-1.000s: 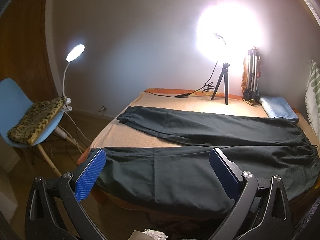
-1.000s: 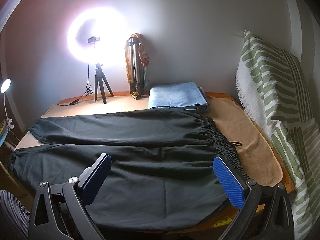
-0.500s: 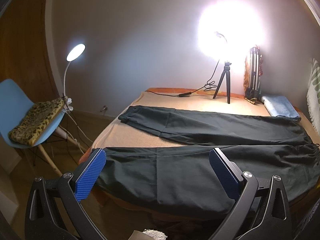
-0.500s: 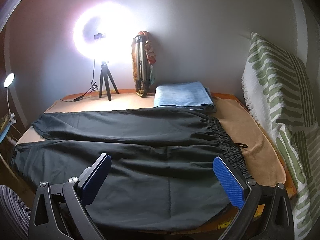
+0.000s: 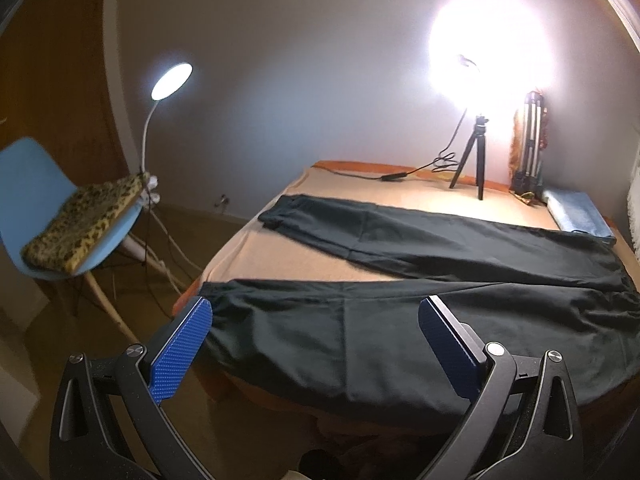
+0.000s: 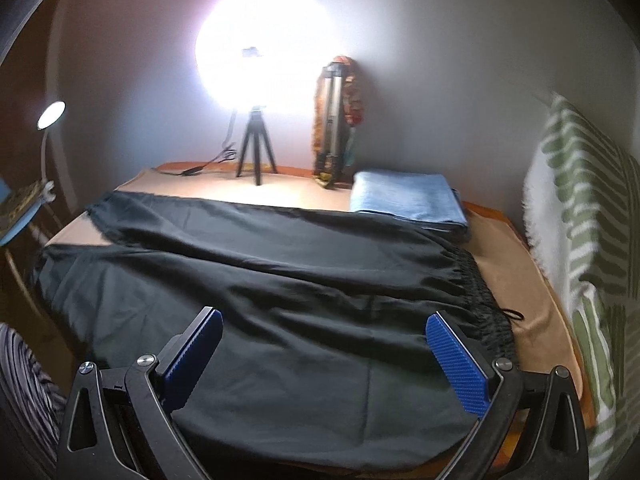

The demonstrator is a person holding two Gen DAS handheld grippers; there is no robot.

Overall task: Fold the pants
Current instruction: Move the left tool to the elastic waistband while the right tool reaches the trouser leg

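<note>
Black pants (image 5: 400, 312) lie spread flat on a tan-covered table (image 5: 280, 256), legs apart in a V, cuffs to the left, elastic waistband (image 6: 480, 296) to the right. My left gripper (image 5: 316, 320) is open and empty, above the near leg close to its cuff. My right gripper (image 6: 324, 332) is open and empty, above the near side of the pants (image 6: 300, 300) by the waistband. The near leg hangs slightly over the table's front edge.
A ring light on a small tripod (image 5: 476, 160) stands at the back, its cable beside it. A folded tripod (image 6: 334, 128) and folded blue cloth (image 6: 408, 200) sit back right. A green-striped throw (image 6: 580, 240) is on the right. A blue chair (image 5: 48, 216) and desk lamp (image 5: 170, 80) stand left.
Both views have swung to the left and slightly closer to the pants. Both grippers stay open and empty; the pants have not moved.
</note>
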